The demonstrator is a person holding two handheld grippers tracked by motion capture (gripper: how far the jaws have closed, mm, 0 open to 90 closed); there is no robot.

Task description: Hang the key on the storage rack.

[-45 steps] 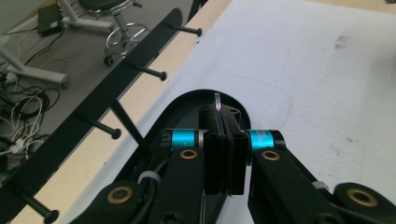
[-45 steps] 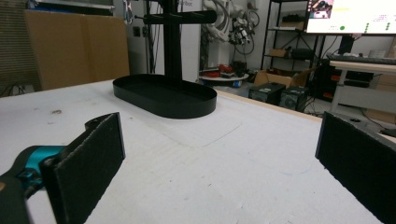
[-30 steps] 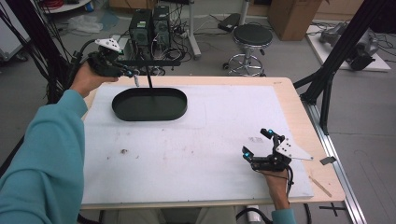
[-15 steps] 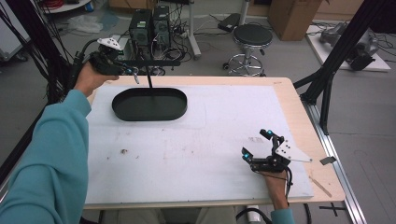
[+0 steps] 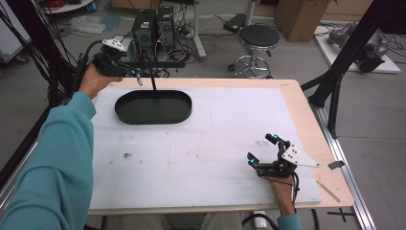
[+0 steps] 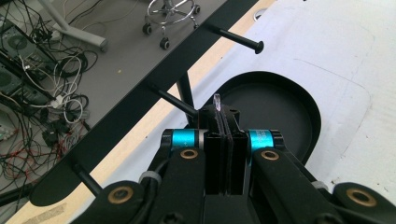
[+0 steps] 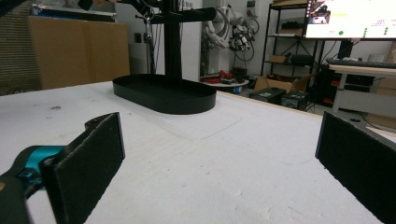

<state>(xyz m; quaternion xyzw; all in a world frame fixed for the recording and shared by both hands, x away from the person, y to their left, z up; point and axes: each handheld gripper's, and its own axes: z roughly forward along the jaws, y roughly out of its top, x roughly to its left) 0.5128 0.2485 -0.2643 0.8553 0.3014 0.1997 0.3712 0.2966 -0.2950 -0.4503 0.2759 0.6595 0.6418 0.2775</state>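
A black stand rises from an oval tray base (image 5: 153, 108) at the table's far left, with a thin post (image 5: 154, 85) and a flat crossbar (image 5: 160, 63) that carries short pegs. My left gripper (image 5: 137, 75) is held up at the crossbar's left end, shut on a small clear piece (image 6: 216, 100) that pokes out between its pads next to a peg (image 6: 173, 99). The base (image 6: 280, 112) lies below it. My right gripper (image 5: 262, 149) rests on the mat near the front right, open, with nothing between its pads (image 7: 93, 154). It faces the stand (image 7: 164, 95).
A white mat (image 5: 215, 143) covers most of the wooden table. Behind the table stand computer towers (image 5: 154, 24) with loose cables and a round stool (image 5: 258, 37). A black frame leg (image 5: 335, 84) slants past the right edge.
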